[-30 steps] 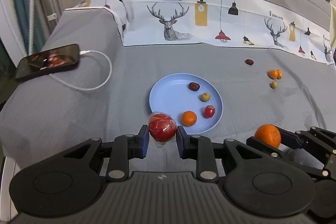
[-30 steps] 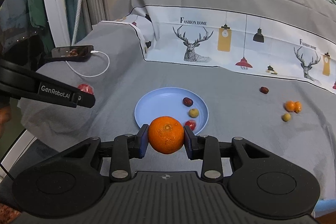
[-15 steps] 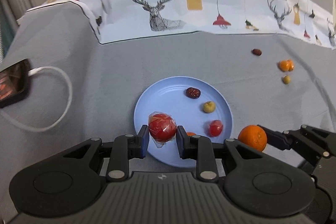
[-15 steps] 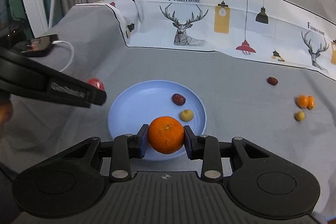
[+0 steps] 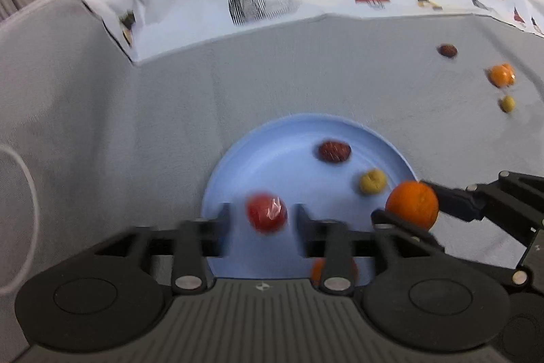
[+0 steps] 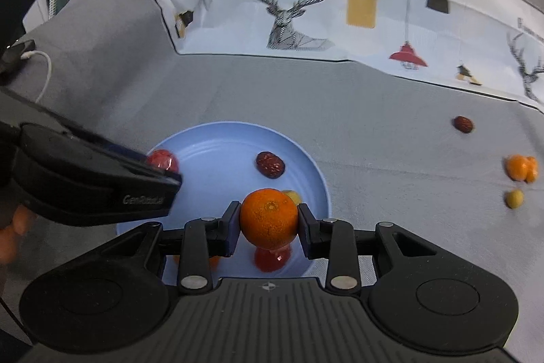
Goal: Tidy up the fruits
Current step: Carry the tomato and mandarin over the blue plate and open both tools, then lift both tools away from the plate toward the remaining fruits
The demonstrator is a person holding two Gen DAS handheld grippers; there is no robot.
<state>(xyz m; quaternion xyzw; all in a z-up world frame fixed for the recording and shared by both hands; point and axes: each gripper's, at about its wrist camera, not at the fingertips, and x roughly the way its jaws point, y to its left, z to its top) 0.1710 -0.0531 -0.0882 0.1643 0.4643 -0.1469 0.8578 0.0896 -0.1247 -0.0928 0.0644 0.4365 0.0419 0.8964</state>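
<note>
Blue plate below; my left gripper jaws just opened, wrapped red fruit loose between. Right gripper clamps the orange.

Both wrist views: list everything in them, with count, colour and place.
plate: one, light blue, middle of the grey cover.
dates: two, dark red; one on the plate, one off to the right.
small yellow fruits: two; one on the plate, one off to the right.
wrapped red fruit: one, over the plate, loose between the just-opened left tongs.
orange: one, clamped in the right tongs.
small orange fruits: a touching pair, far right.
cable: white, left.
</note>
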